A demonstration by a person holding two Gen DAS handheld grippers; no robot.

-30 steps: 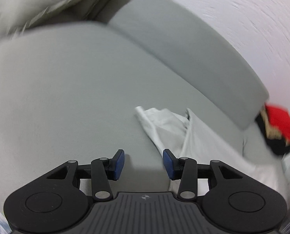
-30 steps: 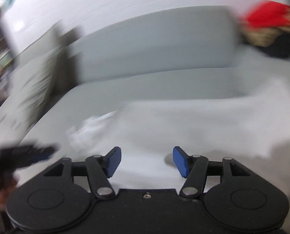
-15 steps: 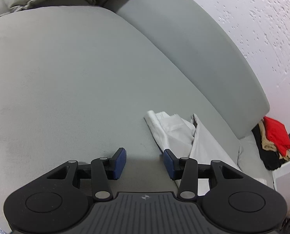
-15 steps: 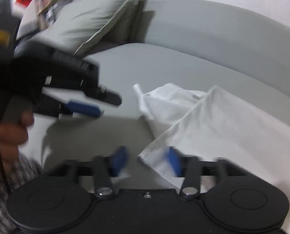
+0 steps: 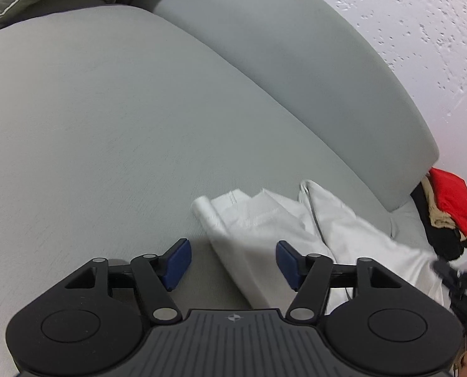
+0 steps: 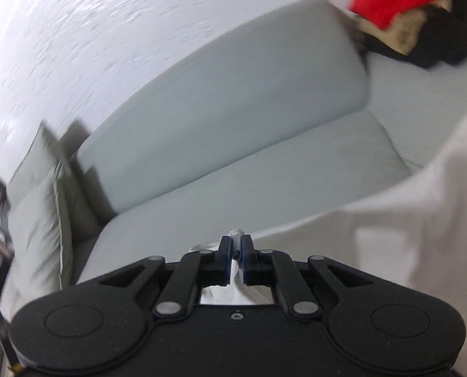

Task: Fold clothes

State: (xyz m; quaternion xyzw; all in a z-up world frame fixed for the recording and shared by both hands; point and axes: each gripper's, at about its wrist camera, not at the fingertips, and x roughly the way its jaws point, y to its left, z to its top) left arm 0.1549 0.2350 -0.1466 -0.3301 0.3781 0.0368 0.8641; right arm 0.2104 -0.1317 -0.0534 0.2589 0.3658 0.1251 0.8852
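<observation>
A white garment point(image 5: 265, 220) lies rumpled on the grey sofa seat point(image 5: 92, 141), its sleeve end pointing left. My left gripper point(image 5: 232, 259) hovers just over that end, jaws opening, with cloth showing between the blue pads but not pressed. In the right wrist view my right gripper point(image 6: 236, 259) is shut on a pinch of the white garment point(image 6: 406, 235), which hangs lifted to the right. The right gripper's dark tip also shows blurred at the lower right edge of the left wrist view.
A grey backrest point(image 5: 312, 62) runs behind the seat, with a cushion point(image 6: 41, 220) at the sofa's left end. A pile of red, tan and black clothes point(image 5: 447, 210) sits at the right end. A hand shows at the left view's bottom right corner.
My right gripper closed on the garment's edge and lifted it, rolling the view. My left gripper's jaws spread wider and moved over the sleeve end.
</observation>
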